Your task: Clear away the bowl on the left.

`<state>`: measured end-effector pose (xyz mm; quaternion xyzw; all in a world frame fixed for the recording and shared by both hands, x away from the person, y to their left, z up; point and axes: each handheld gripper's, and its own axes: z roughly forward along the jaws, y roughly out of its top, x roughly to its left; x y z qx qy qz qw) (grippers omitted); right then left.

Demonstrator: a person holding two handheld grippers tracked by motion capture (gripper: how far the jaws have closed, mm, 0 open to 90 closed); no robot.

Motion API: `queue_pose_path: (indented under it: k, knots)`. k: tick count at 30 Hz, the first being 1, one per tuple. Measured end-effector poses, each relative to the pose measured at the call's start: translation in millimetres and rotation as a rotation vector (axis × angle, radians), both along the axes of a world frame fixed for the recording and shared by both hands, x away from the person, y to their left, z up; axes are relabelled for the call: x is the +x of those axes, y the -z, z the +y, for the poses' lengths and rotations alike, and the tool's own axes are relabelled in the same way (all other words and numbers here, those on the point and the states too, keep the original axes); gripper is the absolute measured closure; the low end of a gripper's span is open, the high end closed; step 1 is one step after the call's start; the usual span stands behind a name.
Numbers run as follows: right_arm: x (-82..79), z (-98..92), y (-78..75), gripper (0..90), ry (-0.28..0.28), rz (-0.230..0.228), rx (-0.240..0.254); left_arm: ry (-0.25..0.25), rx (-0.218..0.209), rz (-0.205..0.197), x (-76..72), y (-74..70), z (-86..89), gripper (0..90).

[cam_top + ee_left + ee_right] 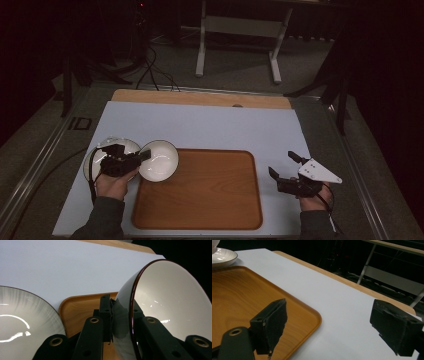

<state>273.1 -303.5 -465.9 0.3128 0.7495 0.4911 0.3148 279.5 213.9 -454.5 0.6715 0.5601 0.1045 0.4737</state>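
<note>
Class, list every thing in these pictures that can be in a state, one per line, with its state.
Bowl: held by its rim, tilted, over the tray's left corner.
Plate: flat on the table, nothing on it.
Tray: flat, nothing resting on it.
Left tongs: shut on the bowl.
Right tongs: open, holding nothing.

The counter (200,125) is covered by a pale blue-white mat, with a strip of bare light wood showing along its far edge. A rounded wooden tray (210,195) lies flat on the mat toward the near side, its surface bare. Just beside the tray's left edge, a white plate (100,150) with a dark rim rests on the mat.
</note>
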Motion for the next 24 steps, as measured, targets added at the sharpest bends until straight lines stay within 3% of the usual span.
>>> queue_pose_path:
  k: [24]
  knots:
    - [-0.2, 0.4, 0.0, 13.8, -0.001, -0.002, -0.005, 0.048, 0.001, 0.014, -0.5, 5.1, -15.8, 80.2]
